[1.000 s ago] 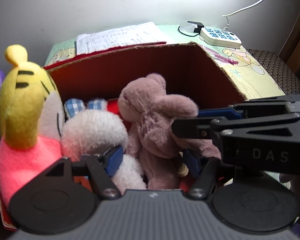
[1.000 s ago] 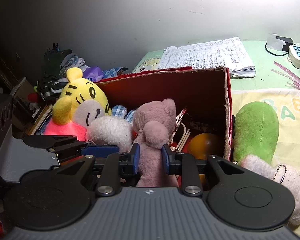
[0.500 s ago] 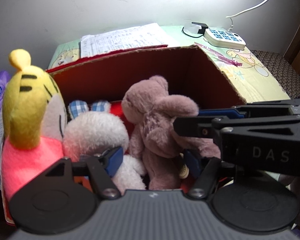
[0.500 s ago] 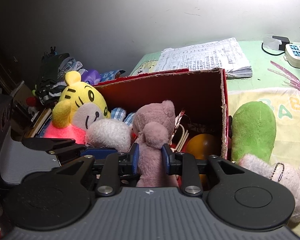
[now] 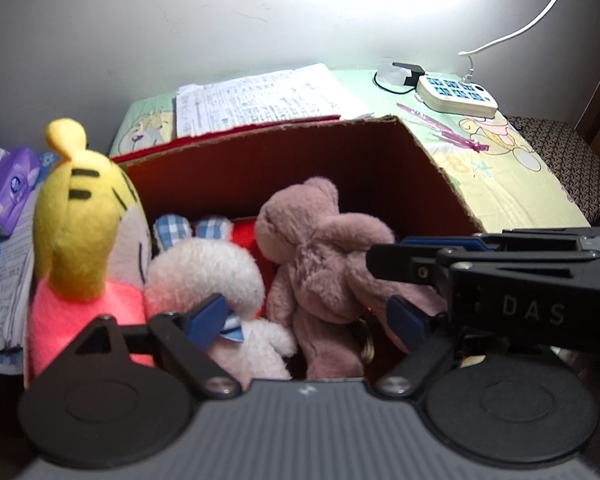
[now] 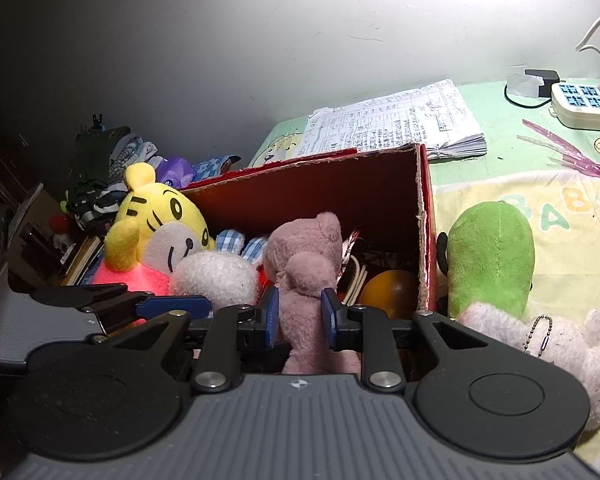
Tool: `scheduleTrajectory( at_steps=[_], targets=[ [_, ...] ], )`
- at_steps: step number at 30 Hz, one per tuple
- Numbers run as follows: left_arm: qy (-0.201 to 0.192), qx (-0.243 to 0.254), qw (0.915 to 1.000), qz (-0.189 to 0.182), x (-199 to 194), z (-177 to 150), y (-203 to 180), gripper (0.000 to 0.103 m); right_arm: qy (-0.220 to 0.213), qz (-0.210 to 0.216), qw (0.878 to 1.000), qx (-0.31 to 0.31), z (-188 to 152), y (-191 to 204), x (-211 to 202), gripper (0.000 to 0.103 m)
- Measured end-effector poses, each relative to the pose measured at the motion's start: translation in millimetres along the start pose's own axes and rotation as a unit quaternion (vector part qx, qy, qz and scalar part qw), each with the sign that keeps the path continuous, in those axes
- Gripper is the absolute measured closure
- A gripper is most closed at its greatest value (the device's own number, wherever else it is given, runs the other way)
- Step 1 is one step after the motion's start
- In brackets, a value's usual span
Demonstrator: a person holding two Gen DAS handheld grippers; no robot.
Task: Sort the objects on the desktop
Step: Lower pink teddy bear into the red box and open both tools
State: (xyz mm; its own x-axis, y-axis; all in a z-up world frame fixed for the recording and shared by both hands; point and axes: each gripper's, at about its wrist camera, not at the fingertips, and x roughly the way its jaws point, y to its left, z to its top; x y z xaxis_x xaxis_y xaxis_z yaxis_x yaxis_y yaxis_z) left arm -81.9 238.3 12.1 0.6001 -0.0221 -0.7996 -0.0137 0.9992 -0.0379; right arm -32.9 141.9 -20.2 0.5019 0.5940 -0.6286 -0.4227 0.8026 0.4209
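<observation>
Fuzzy plush bear (image 6: 306, 264); raw-edged cardboard box (image 6: 422, 216); matt plastic grippers.

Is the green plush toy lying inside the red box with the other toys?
No, the green plush sits on the mat outside the red box, against its right wall.

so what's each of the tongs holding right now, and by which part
The right tongs grip the mauve teddy bear around its lower body, closing a little. The left tongs hold nothing; their jaws are opening, with the white plush between them.
</observation>
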Motion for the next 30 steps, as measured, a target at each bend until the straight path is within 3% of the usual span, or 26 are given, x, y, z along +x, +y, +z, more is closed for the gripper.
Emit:
scheduleTrajectory(
  at_steps=[20, 30],
  targets=[
    [-0.011, 0.009, 0.9996, 0.026, -7, -7, -6, 0.014, -0.017, -0.013, 0.999, 0.029, -17, -7, -18, 0.078],
    [-0.012, 0.016, 0.999, 0.04, -10, -12, -12, 0.013, -0.019, 0.004, 0.998, 0.062, -23, -13, -25, 0.078]
  ],
)
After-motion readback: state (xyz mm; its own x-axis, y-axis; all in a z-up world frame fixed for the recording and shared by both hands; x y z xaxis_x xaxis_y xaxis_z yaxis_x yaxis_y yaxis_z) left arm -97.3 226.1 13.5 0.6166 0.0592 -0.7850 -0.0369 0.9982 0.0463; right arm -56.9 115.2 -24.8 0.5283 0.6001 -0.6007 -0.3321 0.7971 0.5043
